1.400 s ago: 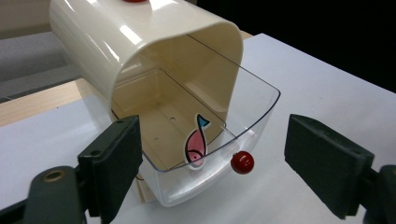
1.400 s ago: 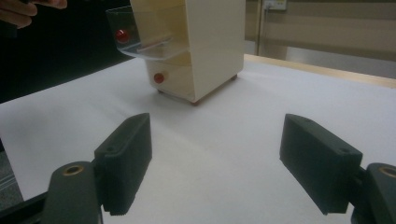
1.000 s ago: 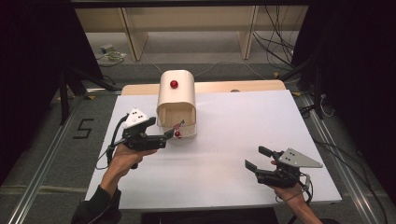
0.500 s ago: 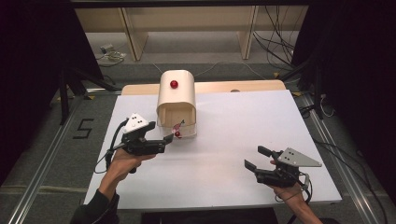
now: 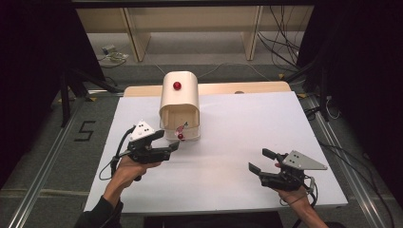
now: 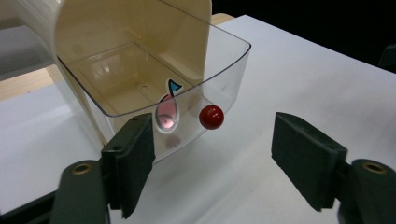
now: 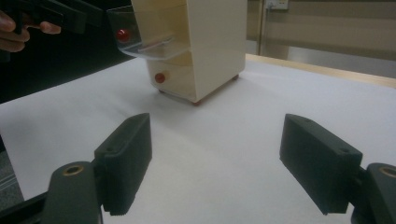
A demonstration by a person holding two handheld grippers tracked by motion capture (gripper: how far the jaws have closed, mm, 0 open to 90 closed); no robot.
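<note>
Cream-coloured dispenser box (image 5: 179,102) stands at the far-left middle of the white table (image 5: 266,128), its clear hinged drawer (image 6: 187,88) tipped open toward the person and a small red knob (image 6: 211,116) fixed to the drawer's front wall. The left gripper (image 5: 172,146), held in the person's left hand (image 5: 128,167), sits just in front of that drawer, pointing toward the box; seen along its own jaws, the red knob lies straight ahead and slightly above the gap between them, nearer the left pad than the right. The jaws have just been closing from a wider spread, yet they are parted with nothing between them and no pad touching the drawer or the knob. A second red knob (image 5: 177,86) sits on the rounded top of the box. The right gripper (image 5: 260,163) rests well apart at the near right corner of the table, jaws spread wide and empty, aimed across the bare tabletop at the box. By distance alone the left hand is plainly the one placed to take the drawer knob; a short push forward, with the jaws centred on it, appears to be what a grip would need.
</note>
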